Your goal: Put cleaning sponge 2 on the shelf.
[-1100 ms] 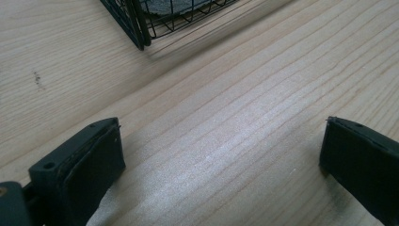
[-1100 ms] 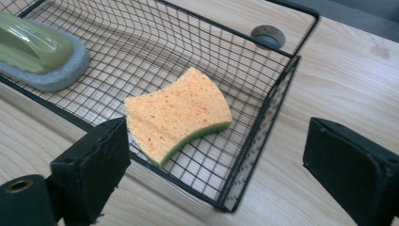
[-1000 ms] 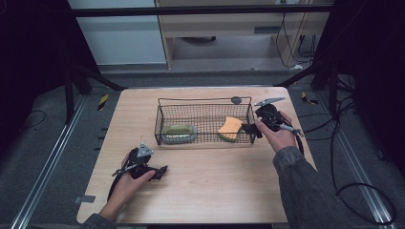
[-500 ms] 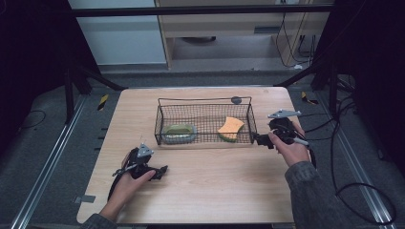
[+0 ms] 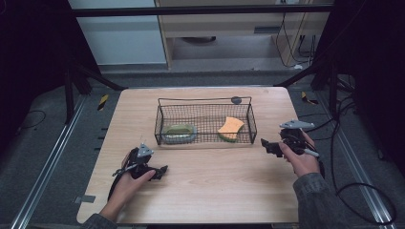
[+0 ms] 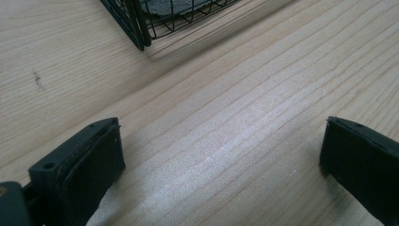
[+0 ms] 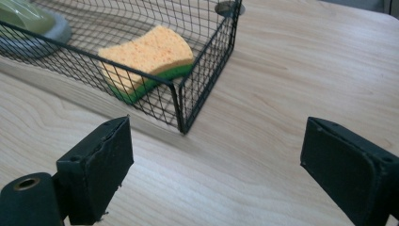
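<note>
A black wire basket (image 5: 251,124) stands on the wooden table. Inside it an orange sponge with a green underside (image 5: 230,128) (image 7: 148,54) leans in the right end, and a grey dish with a green thing in it (image 5: 180,132) (image 7: 28,21) lies at the left end. My right gripper (image 5: 266,145) (image 7: 216,172) hangs open just right of the basket's near right corner (image 7: 181,125), holding nothing. My left gripper (image 5: 162,171) (image 6: 221,165) rests open on the table in front of the basket's near left corner (image 6: 136,40), jaws wide and empty.
A small dark round disc (image 5: 236,100) lies on the table behind the basket's far right corner. Bare wood (image 5: 219,181) stretches in front of the basket between my hands. Cables trail off the table's right side (image 5: 344,157).
My right gripper has drawn back from the basket's right end, moving rightward and toward me, empty. The sponge stays in the basket. The left gripper has not moved.
</note>
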### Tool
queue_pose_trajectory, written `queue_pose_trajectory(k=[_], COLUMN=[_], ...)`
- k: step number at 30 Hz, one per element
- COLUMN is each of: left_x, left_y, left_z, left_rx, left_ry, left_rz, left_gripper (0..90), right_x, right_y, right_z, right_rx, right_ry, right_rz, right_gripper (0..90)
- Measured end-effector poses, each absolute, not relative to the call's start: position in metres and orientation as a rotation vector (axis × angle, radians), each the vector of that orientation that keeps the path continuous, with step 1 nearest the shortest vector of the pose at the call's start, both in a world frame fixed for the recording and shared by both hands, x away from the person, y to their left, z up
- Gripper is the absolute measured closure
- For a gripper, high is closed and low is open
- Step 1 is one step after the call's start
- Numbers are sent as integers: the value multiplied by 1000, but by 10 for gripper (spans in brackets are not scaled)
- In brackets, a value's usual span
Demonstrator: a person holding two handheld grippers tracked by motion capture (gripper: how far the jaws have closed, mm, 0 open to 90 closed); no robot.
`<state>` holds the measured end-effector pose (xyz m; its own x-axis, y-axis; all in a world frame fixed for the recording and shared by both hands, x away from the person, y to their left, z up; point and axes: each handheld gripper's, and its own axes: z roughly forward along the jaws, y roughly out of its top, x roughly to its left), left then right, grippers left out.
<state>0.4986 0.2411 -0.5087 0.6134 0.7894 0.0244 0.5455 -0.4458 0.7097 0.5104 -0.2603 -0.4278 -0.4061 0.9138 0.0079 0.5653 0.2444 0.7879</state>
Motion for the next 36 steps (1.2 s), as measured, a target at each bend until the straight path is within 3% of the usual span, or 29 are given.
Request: queue_pose_trajectory(k=[36], left_x=[499], left_y=[241], left_z=[-509], left_rx=[2162], left_ry=[1047], left_rz=[467], left_gripper=[0], right_x=[497], right_y=[-269], right_z=[-498], right_rx=[1496], right_ry=[2075], right_rz=[943], right_gripper=[109])
